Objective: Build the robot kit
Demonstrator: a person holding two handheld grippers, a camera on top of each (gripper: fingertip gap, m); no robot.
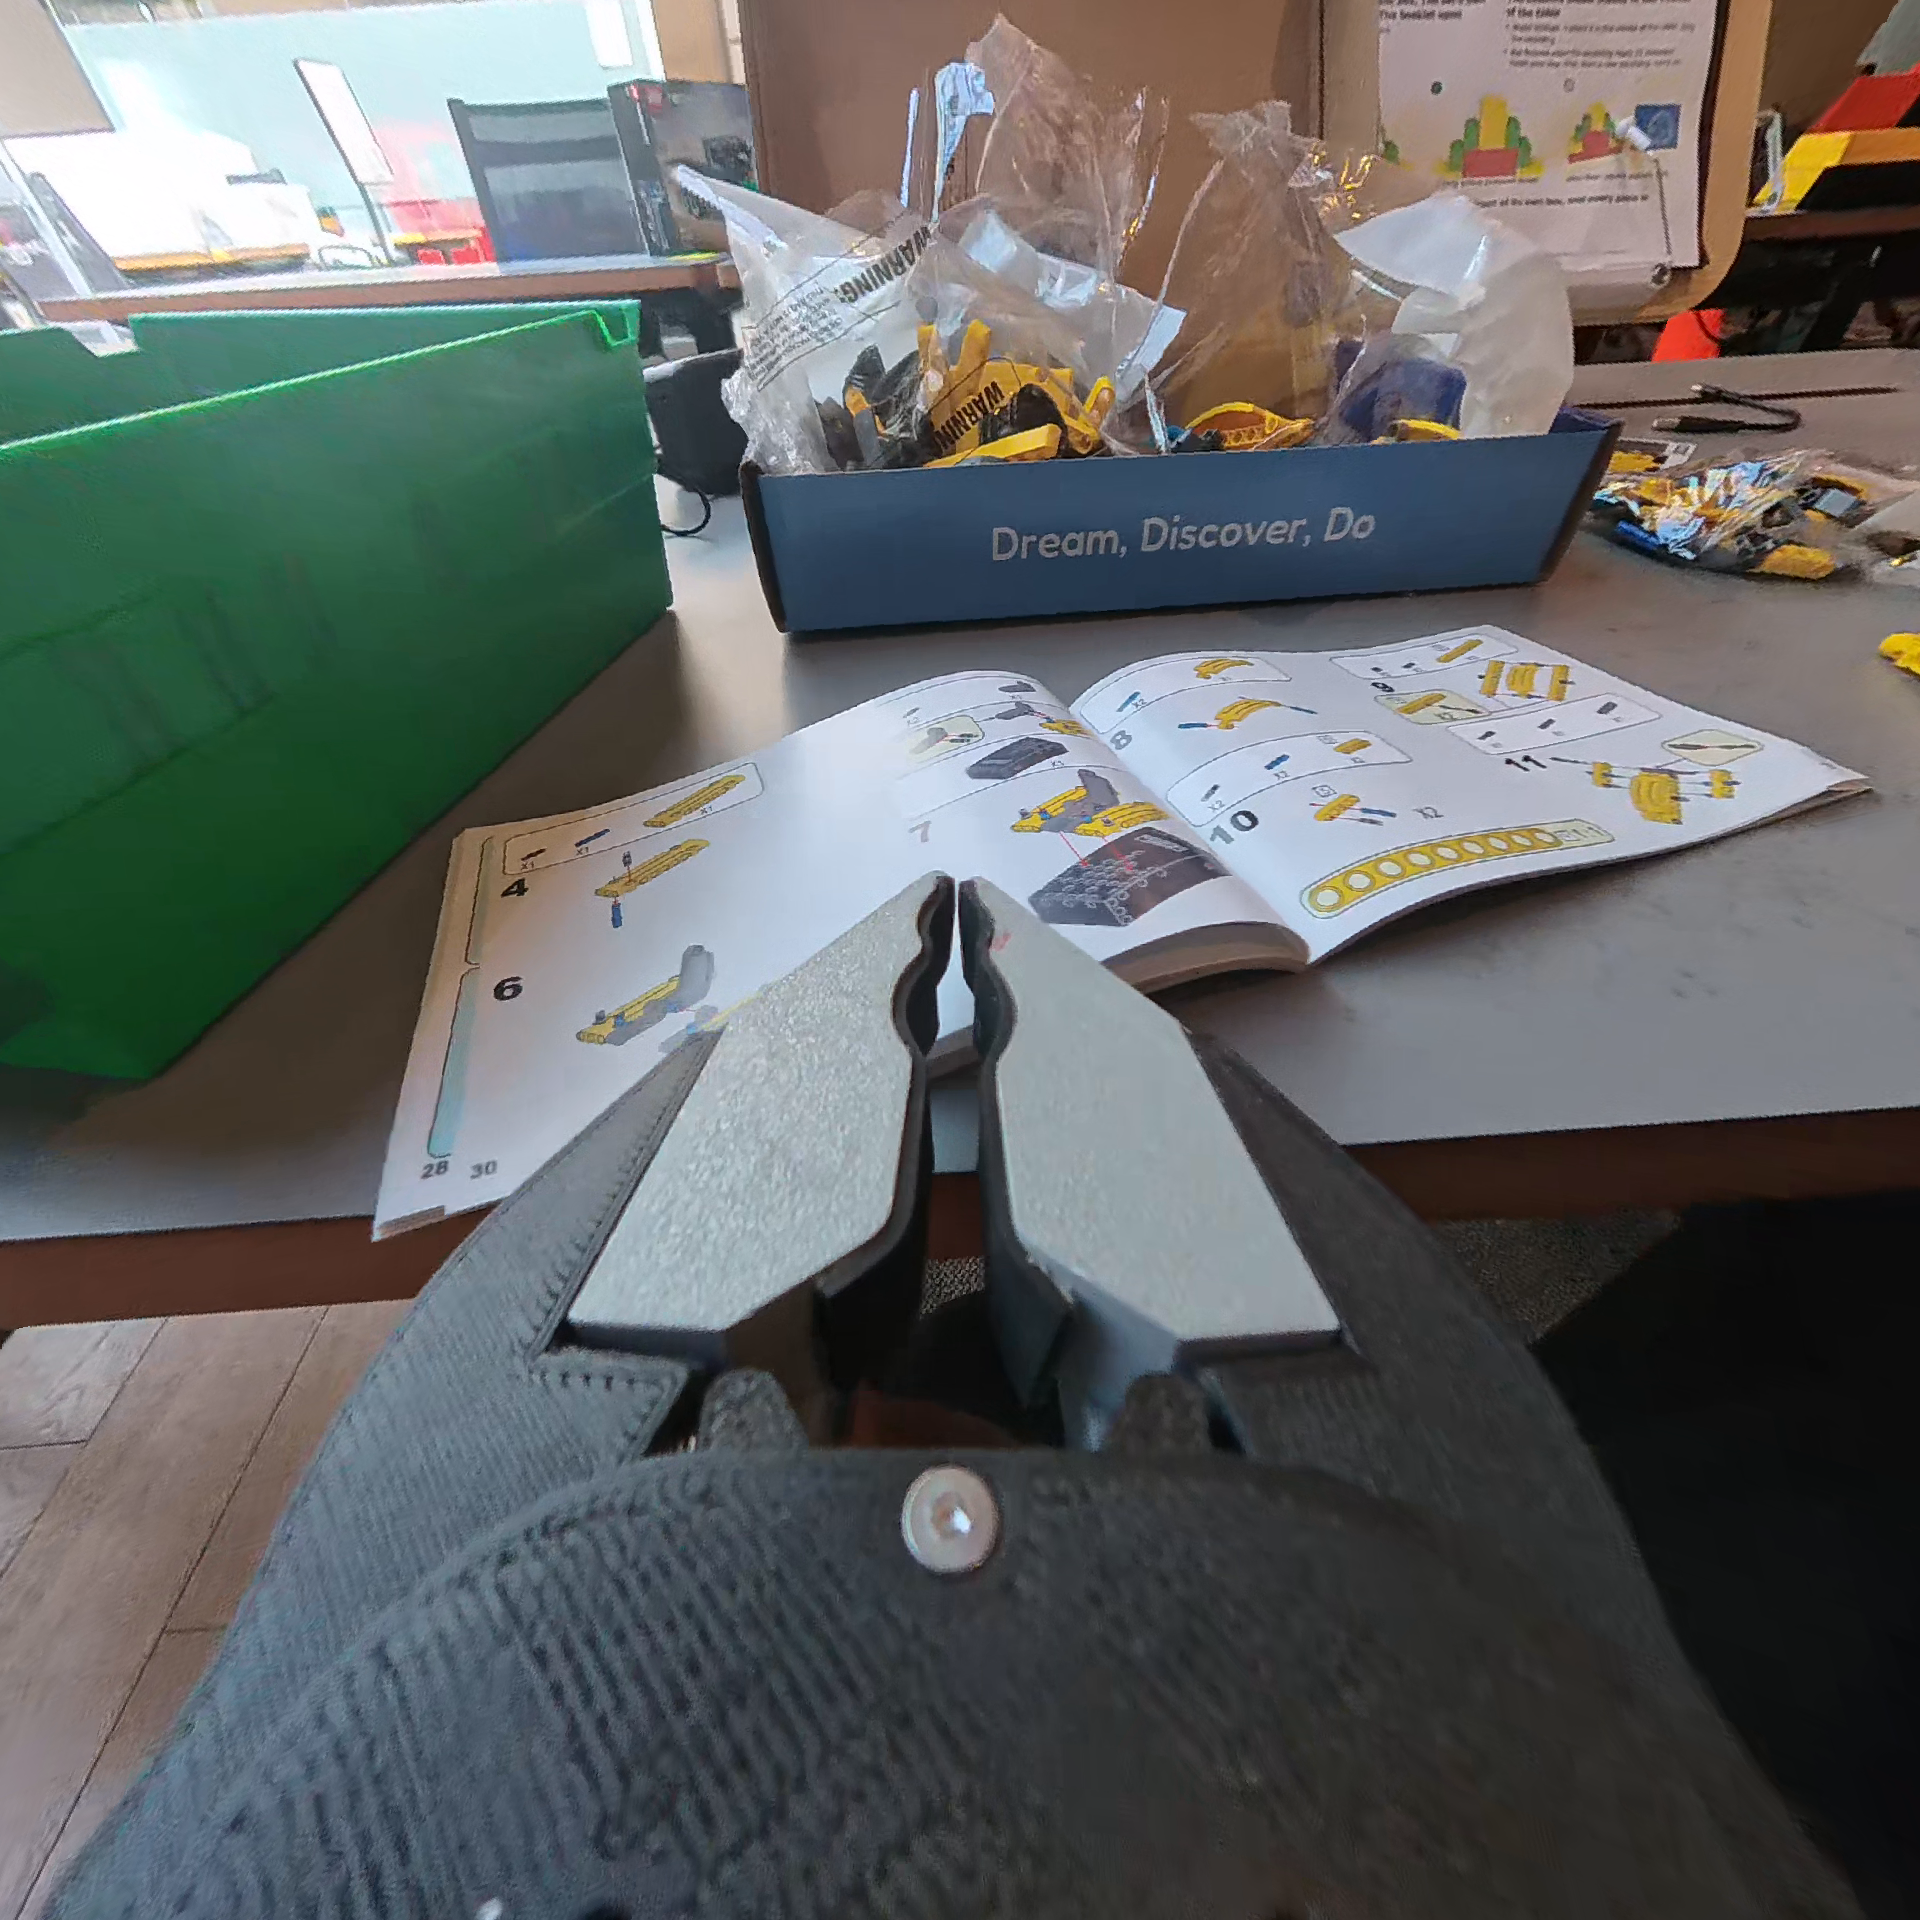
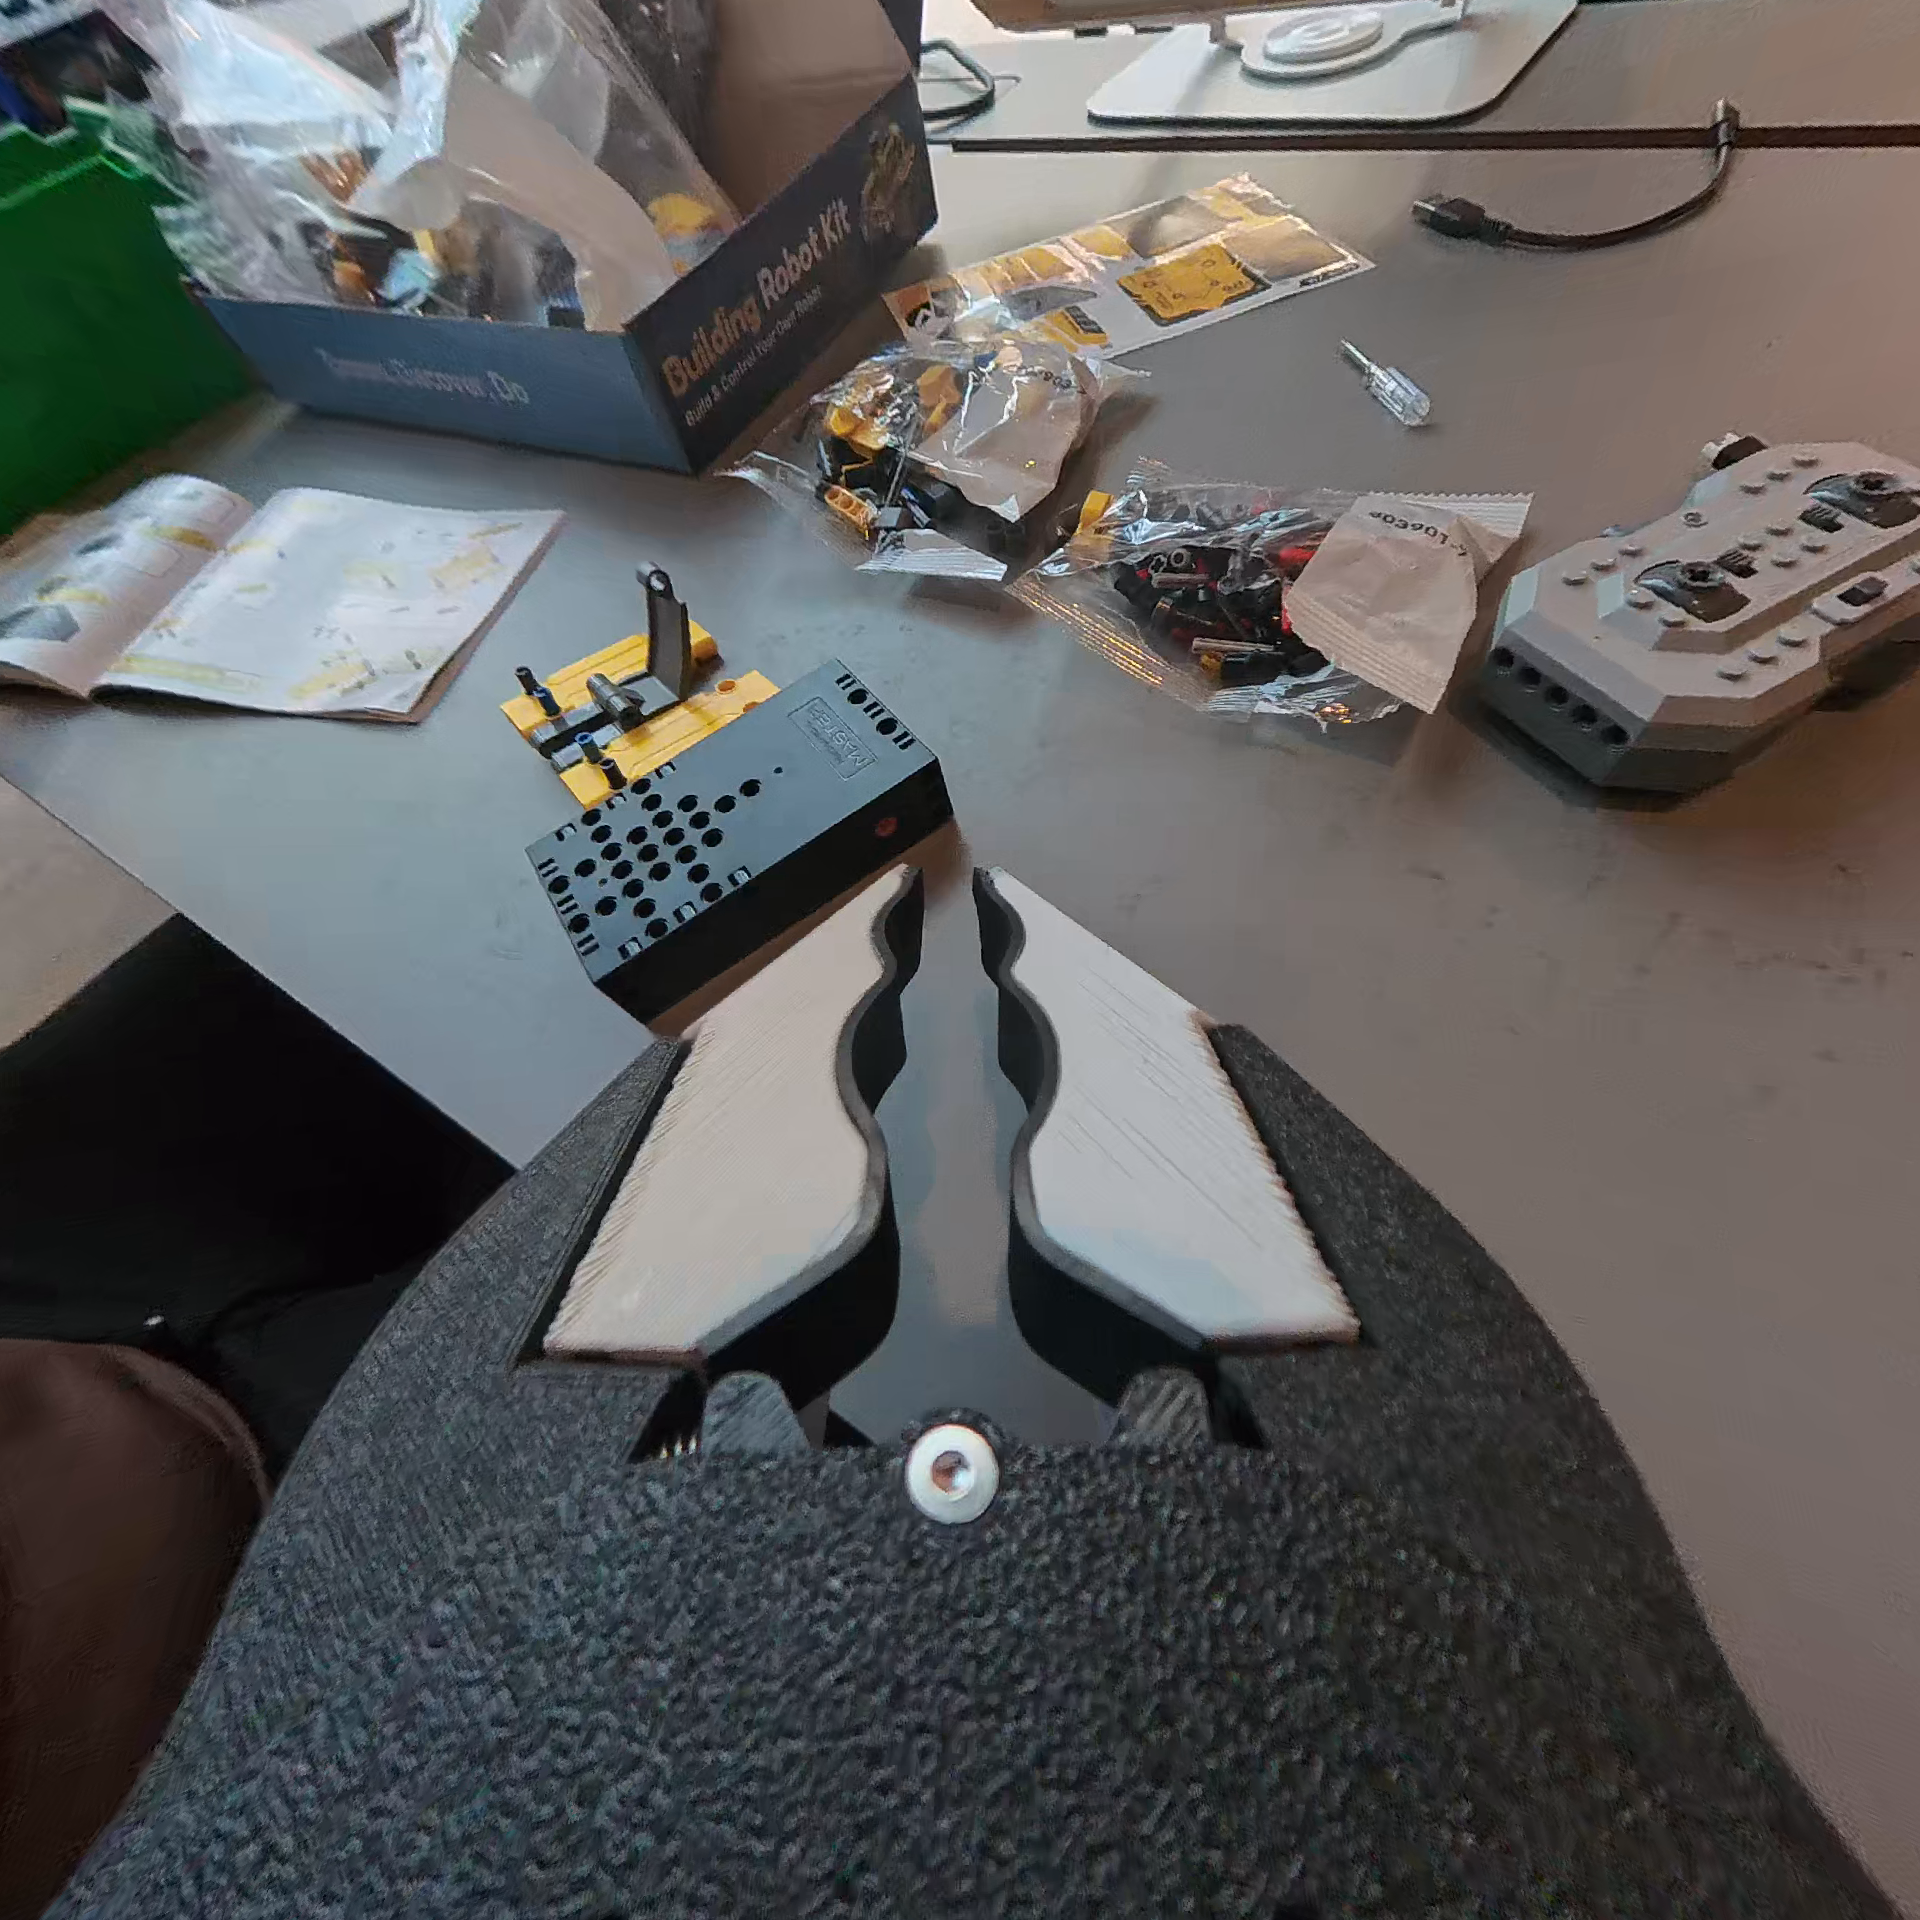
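Note:
My left gripper (image 1: 956, 894) is shut and empty. It hovers over the left pages of an open instruction booklet (image 1: 1455, 748) near the table's front edge. My right gripper (image 2: 948, 878) is almost shut, with a narrow gap between the tips and nothing in it. It hovers just right of a black perforated block (image 2: 727, 831) lying on the grey table. A small yellow and black assembly (image 2: 623, 696) with an upright grey lever lies just behind the block. The booklet also shows in the right wrist view (image 2: 281, 592), at the left.
A blue cardboard box (image 1: 1174, 540) of plastic bags with yellow parts stands behind the booklet. Green bins (image 1: 312, 644) stand at the left. Two bags of small parts (image 2: 935, 436) (image 2: 1247, 592), a grey controller (image 2: 1714, 613), a small screwdriver (image 2: 1387, 384) and a black cable (image 2: 1558, 223) lie to the right. Across from one pair of fingers to the other is roughly 50 cm. The left gripper is farther from the black perforated block (image 2: 727, 831), some 40 cm, than the right, some 8 cm.

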